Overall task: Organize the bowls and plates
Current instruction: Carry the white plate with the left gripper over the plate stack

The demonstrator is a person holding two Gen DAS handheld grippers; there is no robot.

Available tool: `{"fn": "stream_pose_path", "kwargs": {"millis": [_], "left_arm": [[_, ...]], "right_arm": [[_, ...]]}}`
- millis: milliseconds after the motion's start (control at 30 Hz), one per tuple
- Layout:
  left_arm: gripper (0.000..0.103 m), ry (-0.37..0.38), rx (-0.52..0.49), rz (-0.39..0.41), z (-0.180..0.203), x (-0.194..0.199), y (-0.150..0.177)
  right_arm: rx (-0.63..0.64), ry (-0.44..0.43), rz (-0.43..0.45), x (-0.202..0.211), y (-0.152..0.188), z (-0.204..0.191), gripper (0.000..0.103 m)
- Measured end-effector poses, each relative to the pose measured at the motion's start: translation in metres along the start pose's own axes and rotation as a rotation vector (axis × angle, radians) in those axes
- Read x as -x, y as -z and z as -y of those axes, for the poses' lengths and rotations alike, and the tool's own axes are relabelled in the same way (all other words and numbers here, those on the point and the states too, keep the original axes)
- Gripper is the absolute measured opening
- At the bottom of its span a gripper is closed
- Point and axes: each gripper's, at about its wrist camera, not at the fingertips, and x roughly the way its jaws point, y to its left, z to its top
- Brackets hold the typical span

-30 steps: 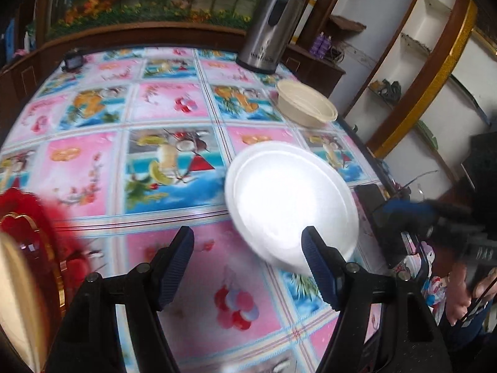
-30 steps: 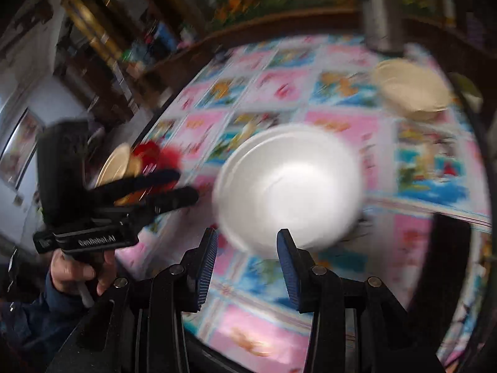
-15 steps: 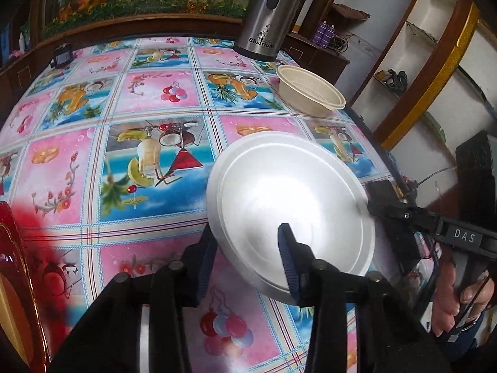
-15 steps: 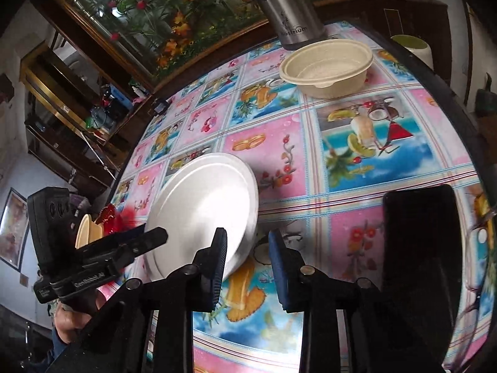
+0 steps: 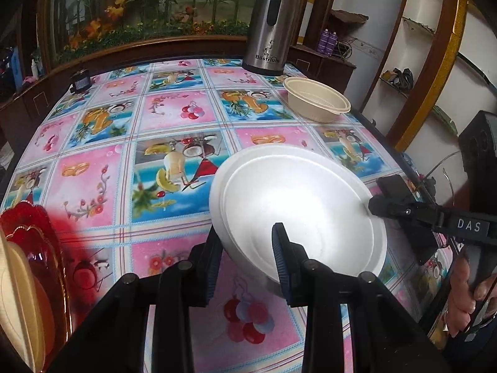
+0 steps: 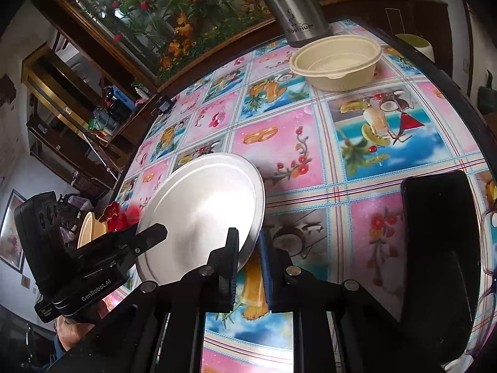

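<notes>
While both grippers bear on it from opposite sides, the white plate (image 5: 298,208) is tilted over the table (image 5: 174,118), one side raised off the fruit-patterned cloth near the edge closest to the person. The left gripper (image 5: 247,259) is clenched on the plate's near rim: one finger (image 5: 281,248) lies over the plate's face and the other sits under its edge. The right gripper (image 6: 248,258) grasps the opposite rim; its jaws have just been closing and now pinch the thin edge between them. Seen from the left wrist camera, that right gripper reaches in from the right side with a hand (image 5: 469,298) wrapped round its handle. In the right wrist view the plate looks pale grey and leans up towards the left gripper's tips.

Well apart from the plate, a beige bowl (image 6: 337,60) stands upright near the table's far edge, just beside a steel flask (image 5: 268,28) at the far corner. At the table's left edge a red dish (image 5: 40,255) holds a cream-coloured piece. A black phone (image 6: 438,248) lies flat near the right edge.
</notes>
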Motion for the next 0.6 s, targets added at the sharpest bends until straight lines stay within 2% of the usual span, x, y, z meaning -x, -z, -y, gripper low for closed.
{"fn": "stream_pose_path", "kwargs": {"millis": [300,600], "left_arm": [[0.032,0.017,0.056,-0.041,-0.018,-0.006,0.018],[0.032,-0.032,-0.003,0.008,-0.010,0.003,0.021]], "right_arm": [[0.035,-0.005,-0.051,-0.014,0.010,-0.014,0.016],[0.038,-0.002,-0.040,-0.016,0.012,-0.018,0.015]]}}
